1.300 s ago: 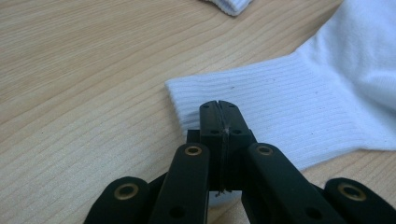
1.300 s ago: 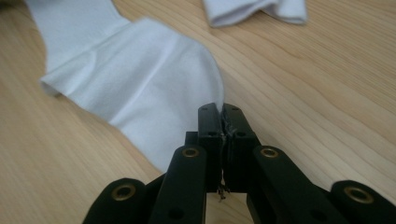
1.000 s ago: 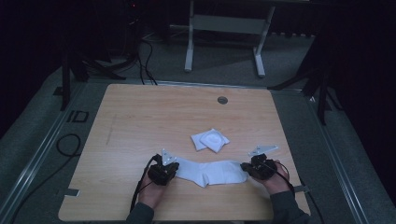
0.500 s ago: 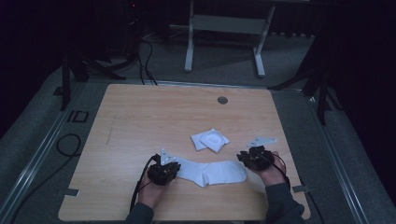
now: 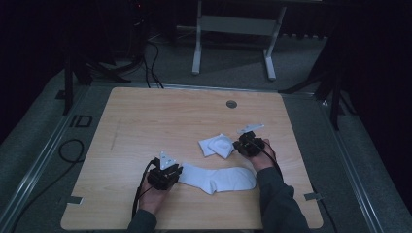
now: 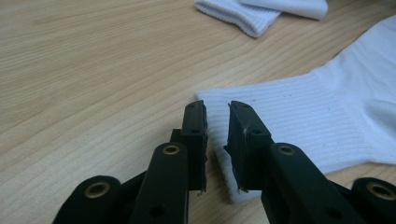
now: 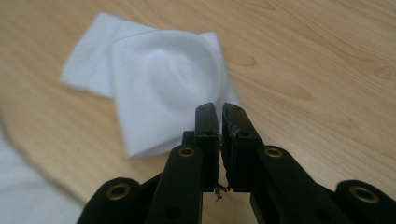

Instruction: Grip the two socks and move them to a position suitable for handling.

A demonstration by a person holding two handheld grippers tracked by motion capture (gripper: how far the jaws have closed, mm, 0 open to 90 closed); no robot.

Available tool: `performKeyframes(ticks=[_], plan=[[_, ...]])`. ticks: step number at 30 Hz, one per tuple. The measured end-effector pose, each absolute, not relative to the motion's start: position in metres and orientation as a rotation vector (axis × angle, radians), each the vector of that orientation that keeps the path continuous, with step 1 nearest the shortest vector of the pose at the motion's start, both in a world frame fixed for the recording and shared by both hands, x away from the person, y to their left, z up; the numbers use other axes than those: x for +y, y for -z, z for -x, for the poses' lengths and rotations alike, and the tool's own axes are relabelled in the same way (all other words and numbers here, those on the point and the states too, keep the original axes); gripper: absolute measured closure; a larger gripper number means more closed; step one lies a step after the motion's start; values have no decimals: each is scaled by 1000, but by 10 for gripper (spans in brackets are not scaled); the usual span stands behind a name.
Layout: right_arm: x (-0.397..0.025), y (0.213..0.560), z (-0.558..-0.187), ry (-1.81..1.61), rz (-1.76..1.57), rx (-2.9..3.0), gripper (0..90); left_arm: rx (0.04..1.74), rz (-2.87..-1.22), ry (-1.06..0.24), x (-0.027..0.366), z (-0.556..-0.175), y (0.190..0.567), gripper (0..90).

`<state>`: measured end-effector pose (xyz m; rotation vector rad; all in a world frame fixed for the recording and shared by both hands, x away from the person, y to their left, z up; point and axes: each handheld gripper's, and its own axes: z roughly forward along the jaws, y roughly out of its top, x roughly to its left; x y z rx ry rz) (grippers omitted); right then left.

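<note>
On the wooden counter (image 5: 145,121): left hand-held gripper (image 6: 217,126) slightly apart astride the flat sock's (image 5: 218,177) cuff, right hand-held gripper (image 7: 220,122) nearly together, empty, by the folded sock (image 7: 163,79); best pinched squarely, both layers.

A dim lab or recording studio: a pale wooden desk (image 5: 145,121) on grey carpet (image 5: 34,160), black stands (image 5: 68,73) and loose black cables (image 5: 150,58) around its edges.
</note>
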<state>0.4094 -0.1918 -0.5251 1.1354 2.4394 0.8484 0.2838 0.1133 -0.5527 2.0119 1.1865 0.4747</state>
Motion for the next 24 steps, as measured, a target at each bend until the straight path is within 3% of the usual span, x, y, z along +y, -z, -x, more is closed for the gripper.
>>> performKeyframes(ticks=[9,24], plan=[[-185,543,-425,-775,-1180,2449,861,1198,-2017,-493,114,-285,554,783],[-161,545,-382,-858,-1061,2568,820,1186,-2019,-486,111,-289,552,806]])
